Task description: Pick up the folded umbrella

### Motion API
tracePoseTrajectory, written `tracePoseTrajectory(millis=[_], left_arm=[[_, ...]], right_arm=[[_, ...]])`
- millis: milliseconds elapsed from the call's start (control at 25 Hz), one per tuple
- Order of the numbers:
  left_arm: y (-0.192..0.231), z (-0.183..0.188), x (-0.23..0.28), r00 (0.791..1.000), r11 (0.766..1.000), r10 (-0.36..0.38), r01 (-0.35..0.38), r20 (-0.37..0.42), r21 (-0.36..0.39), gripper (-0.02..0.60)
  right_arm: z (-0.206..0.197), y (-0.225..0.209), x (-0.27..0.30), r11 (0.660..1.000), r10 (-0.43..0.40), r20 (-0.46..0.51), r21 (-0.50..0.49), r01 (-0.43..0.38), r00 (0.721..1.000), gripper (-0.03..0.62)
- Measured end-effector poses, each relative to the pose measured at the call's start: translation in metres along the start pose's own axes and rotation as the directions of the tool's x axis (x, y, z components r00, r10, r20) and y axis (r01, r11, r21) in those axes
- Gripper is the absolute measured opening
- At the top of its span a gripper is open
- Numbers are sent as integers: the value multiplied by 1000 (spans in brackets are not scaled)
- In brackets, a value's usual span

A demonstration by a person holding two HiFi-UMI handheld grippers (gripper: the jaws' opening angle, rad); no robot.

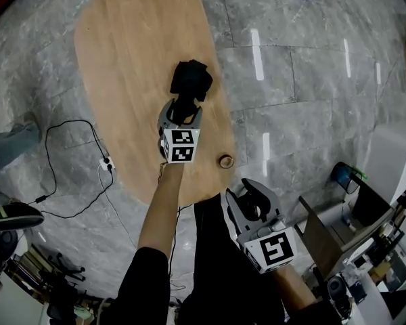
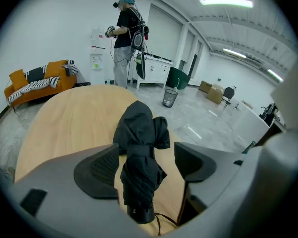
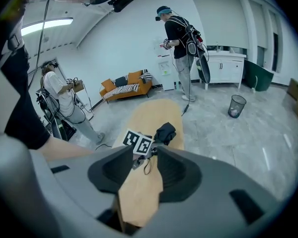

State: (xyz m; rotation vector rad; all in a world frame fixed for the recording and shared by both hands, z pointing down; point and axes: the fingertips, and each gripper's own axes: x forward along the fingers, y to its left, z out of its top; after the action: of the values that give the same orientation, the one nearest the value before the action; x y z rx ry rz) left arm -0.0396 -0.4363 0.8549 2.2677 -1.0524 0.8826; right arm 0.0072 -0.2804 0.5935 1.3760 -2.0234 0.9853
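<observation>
Black folded fabric umbrella lies on the light oval wooden table, near the right-hand long edge, w/ its round capped end nearest the operator. Left arm is extended straight fwd over the table, forearm bare and roughly in line w/ the umbrella. Left gripper sits low at the umbrella's near end. Its jaws are apart, one on each side of the bundle. Left pad is at or against the fabric, right pad shows a clear gap, so no clamp on the umbrella. Right gripper is held back close to the body, off the table's near end, aimed fwd along the tabletop. Its jaws are apart w/ nothing between them.
</observation>
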Motion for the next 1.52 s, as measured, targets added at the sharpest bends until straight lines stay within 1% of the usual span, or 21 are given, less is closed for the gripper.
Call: tracePoseTrajectory(millis=[240, 440, 600, 800, 1000, 1080, 1240, 1440, 1520], left_arm=[[7, -5, 23, 999, 1000, -11, 10, -31, -14, 345], [8, -12, 38, 998, 1000, -8, 7, -57, -11, 347], [10, -21, 47, 997, 1000, 2, -4, -77, -30, 347], [9, -28, 54, 993, 1000, 20, -20, -114, 8, 345], [14, -35, 59, 982, 997, 73, -65, -172, 47, 345], [15, -36, 60, 979, 995, 91, -82, -182, 59, 345], [14, -38, 62, 977, 995, 92, -81, -192, 66, 345], [15, -37, 62, 954, 995, 88, -71, -287, 70, 342], [15, -37, 62, 946, 996, 82, -63, -314, 70, 336]], right_arm=[[-7, -2, 2, 1000, 7, -17, 18, -7, 1000, 144], [-13, -3, 5, 999, 10, -22, 32, -9, 1000, 144], [-17, -6, 5, 999, 14, -27, 37, -13, 1000, 144], [-24, -16, 1, 998, 0, -33, 56, 2, 999, 144], [-32, -19, -4, 997, -7, -35, 79, 10, 999, 144], [-35, -20, -6, 997, -7, -37, 81, 10, 999, 144], [-42, -22, -10, 995, -21, -43, 99, 25, 999, 144], [-44, -22, -15, 994, -25, -37, 107, 29, 999, 144], [-42, -21, -17, 993, -27, -30, 110, 30, 999, 144]])
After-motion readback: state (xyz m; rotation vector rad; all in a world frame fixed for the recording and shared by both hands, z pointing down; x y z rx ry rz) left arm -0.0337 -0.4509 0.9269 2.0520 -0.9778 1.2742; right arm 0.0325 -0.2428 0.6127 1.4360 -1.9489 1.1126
